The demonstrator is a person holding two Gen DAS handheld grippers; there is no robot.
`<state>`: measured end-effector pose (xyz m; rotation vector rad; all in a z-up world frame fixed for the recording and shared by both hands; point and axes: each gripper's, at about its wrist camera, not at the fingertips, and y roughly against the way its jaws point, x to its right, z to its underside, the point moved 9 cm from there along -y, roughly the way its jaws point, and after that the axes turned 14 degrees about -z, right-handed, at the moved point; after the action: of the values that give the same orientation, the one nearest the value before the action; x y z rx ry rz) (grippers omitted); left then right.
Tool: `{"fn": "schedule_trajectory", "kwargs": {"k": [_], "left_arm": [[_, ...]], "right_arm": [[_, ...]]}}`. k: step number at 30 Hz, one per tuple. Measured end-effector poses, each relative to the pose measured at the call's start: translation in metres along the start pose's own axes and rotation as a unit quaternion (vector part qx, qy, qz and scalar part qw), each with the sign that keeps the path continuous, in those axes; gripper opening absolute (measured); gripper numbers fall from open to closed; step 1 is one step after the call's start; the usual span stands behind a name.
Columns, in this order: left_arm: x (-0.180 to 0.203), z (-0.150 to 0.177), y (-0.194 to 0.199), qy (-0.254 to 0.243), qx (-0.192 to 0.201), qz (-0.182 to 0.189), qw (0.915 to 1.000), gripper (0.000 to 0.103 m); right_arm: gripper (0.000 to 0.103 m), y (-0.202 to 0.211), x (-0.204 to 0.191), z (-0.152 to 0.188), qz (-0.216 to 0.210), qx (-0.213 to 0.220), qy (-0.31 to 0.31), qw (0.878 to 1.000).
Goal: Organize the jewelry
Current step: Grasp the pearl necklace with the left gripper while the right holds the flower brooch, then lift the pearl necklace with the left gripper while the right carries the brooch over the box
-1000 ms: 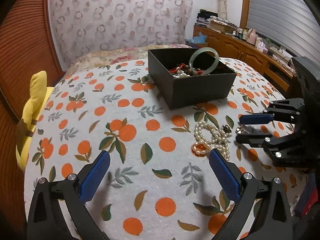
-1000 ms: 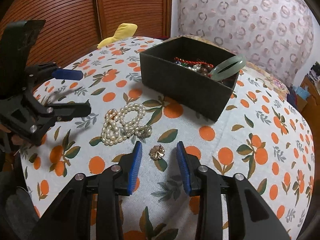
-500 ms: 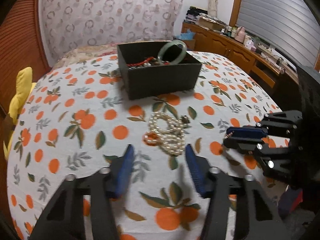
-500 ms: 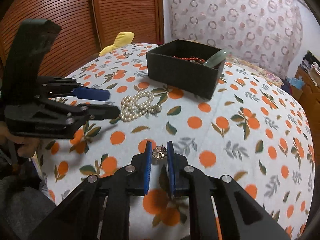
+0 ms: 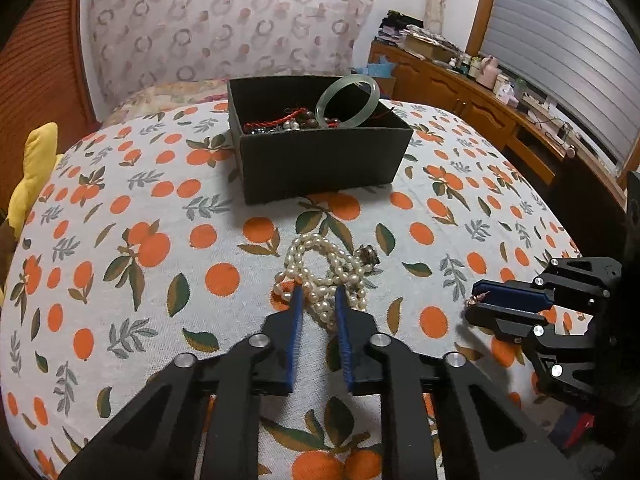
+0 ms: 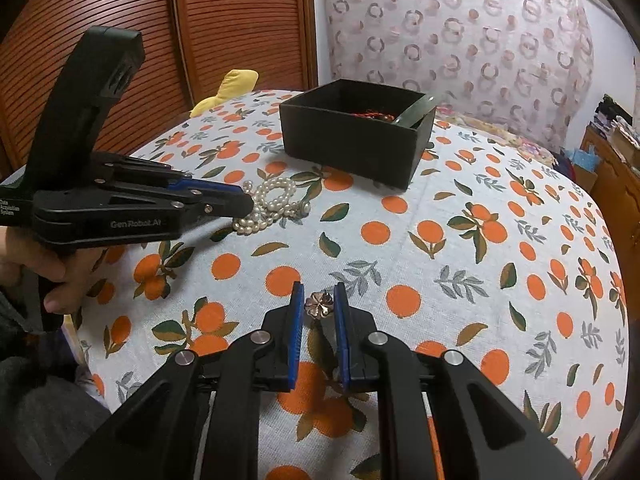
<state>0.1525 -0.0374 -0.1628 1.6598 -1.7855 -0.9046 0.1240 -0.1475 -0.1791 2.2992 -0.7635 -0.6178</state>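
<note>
A pearl strand (image 5: pixel 326 276) lies heaped in loops on the cloth just in front of the black box (image 5: pixel 320 160), at about 6 o'clock from it; its small oval beads look smooth and glossy, and the string seems limp and light, so it would probably sag and swing from whatever point it is lifted by, and a bite across several bunched strands should hold better than one on a single bead, which could slip off the flat pads. The left gripper (image 5: pixel 318 300) has its blue pads drawn in on the near loops of the heap, pinching a few strands between them. At 3 o'clock from the heap, the right gripper (image 6: pixel 319 308) nips a small bronze flower-shaped ornament (image 6: pixel 319 306) at the very tips of its nearly closed pads; this piece looks rigid, thin and light, with scalloped petals that could twist out of so shallow a hold. The box is matte, straight-walled and open-topped, and already holds a pale green bangle (image 5: pixel 347 100) leaning on its far wall, red cord and dark beads (image 5: pixel 288 122). All of this rests on a soft woven tablecloth (image 5: pixel 160 240) printed with oranges and leaves, and a yellow cushion (image 5: pixel 34 168) lies at 9 o'clock by the slatted wooden doors (image 6: pixel 120 40).
</note>
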Motion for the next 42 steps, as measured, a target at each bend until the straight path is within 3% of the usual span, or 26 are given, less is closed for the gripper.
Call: {"fn": "schedule_trajectory", "kwargs": {"k": [1, 7, 15, 30, 42], "left_arm": [[0.0, 0.001, 0.001, 0.001, 0.001, 0.005, 1.0, 0.004], [-0.011, 0.004, 0.001, 0.003, -0.004, -0.011, 0.9999, 0.004], [-0.018, -0.004, 0.011, 0.015, 0.013, 0.004, 0.9998, 0.004], [-0.014, -0.085, 0.091, 0.017, 0.12, 0.025, 0.9923, 0.004], [-0.009, -0.143, 0.128, 0.01, 0.17, 0.022, 0.9852, 0.004]], "right_arm": [[0.017, 0.0, 0.0, 0.0, 0.0, 0.0, 0.0, 1.0], [0.017, 0.0, 0.0, 0.0, -0.002, 0.0, -0.001, 1.0], [0.017, 0.0, 0.0, -0.001, -0.002, 0.001, -0.001, 1.0], [0.017, 0.027, 0.001, -0.056, 0.006, 0.047, 0.026, 0.999], [0.017, 0.041, 0.011, -0.098, 0.007, 0.073, 0.034, 0.997]]}}
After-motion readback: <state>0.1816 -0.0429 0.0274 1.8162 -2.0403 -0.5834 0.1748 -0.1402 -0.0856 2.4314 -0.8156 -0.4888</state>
